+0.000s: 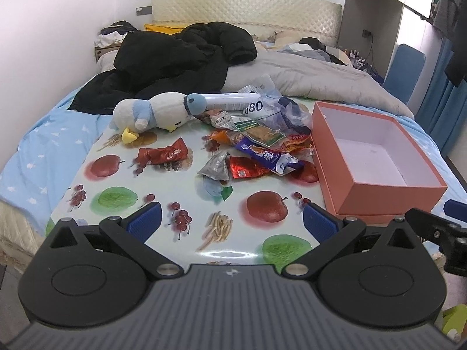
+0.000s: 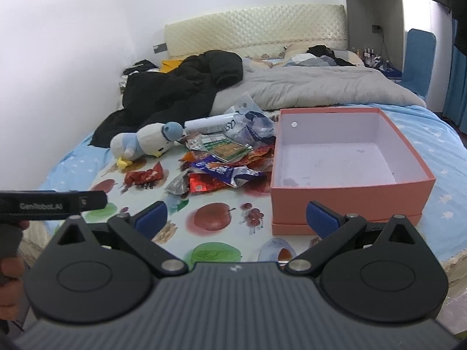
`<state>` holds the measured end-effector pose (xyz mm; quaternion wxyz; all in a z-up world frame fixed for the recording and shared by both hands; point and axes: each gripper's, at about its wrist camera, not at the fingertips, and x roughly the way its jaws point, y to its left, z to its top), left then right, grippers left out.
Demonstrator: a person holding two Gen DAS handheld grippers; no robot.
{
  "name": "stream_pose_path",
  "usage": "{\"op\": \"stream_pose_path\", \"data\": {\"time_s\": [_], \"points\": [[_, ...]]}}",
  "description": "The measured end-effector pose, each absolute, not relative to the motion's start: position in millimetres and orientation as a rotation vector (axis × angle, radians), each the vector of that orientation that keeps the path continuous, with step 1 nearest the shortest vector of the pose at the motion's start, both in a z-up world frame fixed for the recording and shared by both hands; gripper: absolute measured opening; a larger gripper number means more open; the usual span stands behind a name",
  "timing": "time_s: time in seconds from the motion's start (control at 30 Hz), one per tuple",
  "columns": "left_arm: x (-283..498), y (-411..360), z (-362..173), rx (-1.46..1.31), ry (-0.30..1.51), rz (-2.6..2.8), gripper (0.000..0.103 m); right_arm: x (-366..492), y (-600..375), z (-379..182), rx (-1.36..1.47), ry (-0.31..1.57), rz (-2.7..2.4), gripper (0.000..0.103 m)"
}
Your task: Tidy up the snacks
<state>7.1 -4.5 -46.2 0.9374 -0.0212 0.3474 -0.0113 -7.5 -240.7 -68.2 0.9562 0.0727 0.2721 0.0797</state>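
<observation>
- The left gripper (image 1: 232,218) sits at the bottom of the left wrist view, its blue-padded fingers (image 1: 145,216) spread wide with nothing between them, over the near edge of a glossy fruit-printed sheet (image 1: 163,186) laid on the bed
- The right gripper (image 2: 235,218) fills the bottom of the right wrist view, fingers (image 2: 321,218) likewise released and bare, the right one just in front of the box's near wall
- A loose heap of crinkled foil and plastic snack packets (image 1: 256,143) lies in the centre of the left wrist view, on the printed sheet, its right edge just beside the box; in the right wrist view the heap (image 2: 227,160) is centre-left
- One red foil snack packet (image 1: 163,155) lies apart, left of the heap, below the toy
- An open salmon-pink cardboard box with a pale lilac inside (image 1: 379,192) stands at the right of the frame, holding nothing; the right wrist view shows its near wall (image 2: 350,195) at centre right
- A white-and-blue plush duck with yellow feet (image 1: 154,112) lies on its side above the lone packet, its head touching a white tube (image 1: 230,99) at the heap's far edge
- A black padded jacket (image 1: 175,58) is crumpled at upper left on the blue star-print bedsheet (image 1: 43,145), beside a grey quilt (image 1: 306,75)
- A hand (image 2: 10,265) shows at the lower left edge of the right wrist view
</observation>
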Motion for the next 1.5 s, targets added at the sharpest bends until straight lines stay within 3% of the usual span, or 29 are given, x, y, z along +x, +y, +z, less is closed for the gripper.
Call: {"op": "stream_pose_path", "data": {"time_s": [0.53,0.77,1.0,1.13,1.33,1.4,1.5], "points": [[28,-15,-71,-0.049,0.723,-0.065,0.103,-4,-238,-87,0.142,0.532,0.159,0.102],[48,-18,-88,0.018,0.719,-0.063,0.103,12,-233,-100,0.086,0.531,0.121,0.089],[86,0,-115,-0.071,0.73,-0.108,0.103,34,-217,-112,0.003,0.501,0.137,0.069],[111,15,-129,-0.102,0.72,-0.059,0.103,48,-210,-120,-0.04,0.505,0.169,0.068],[147,34,-150,-0.11,0.745,-0.054,0.092,71,-191,-130,-0.08,0.455,0.198,0.068],[158,40,-156,-0.111,0.748,-0.052,0.09,79,-180,-132,-0.102,0.439,0.219,0.061],[175,49,-166,-0.129,0.758,-0.057,0.089,94,-166,-138,-0.126,0.442,0.253,0.06]]}}
